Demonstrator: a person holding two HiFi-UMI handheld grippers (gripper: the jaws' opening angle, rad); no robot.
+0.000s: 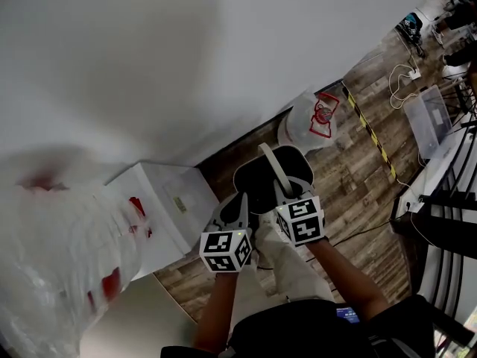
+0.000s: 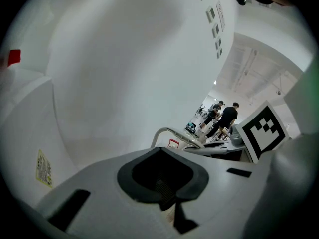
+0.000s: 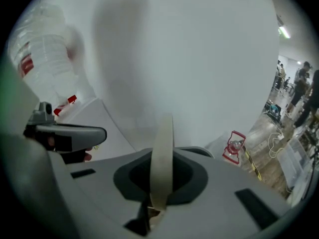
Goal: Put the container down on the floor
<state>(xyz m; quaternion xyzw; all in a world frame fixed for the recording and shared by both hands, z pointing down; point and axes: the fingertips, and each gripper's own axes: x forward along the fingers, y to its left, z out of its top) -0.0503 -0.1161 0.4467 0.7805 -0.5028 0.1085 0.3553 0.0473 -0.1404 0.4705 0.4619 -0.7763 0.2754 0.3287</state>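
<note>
Both carry the container [image 1: 257,179] above the floor [image 1: 350,174], right of a white box [image 1: 168,200]: right gripper [image 1: 288,198] clamped on its handle [image 3: 162,153], left gripper [image 1: 238,209] seemingly closed at the rim. A slipping handle would drop it unevenly.

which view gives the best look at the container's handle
The right gripper view: the pale handle fills the middle and runs straight into the shut right gripper. The head view shows it small, arching over the dark container. The left gripper view catches only a thin curve of it, off to one side.
</note>
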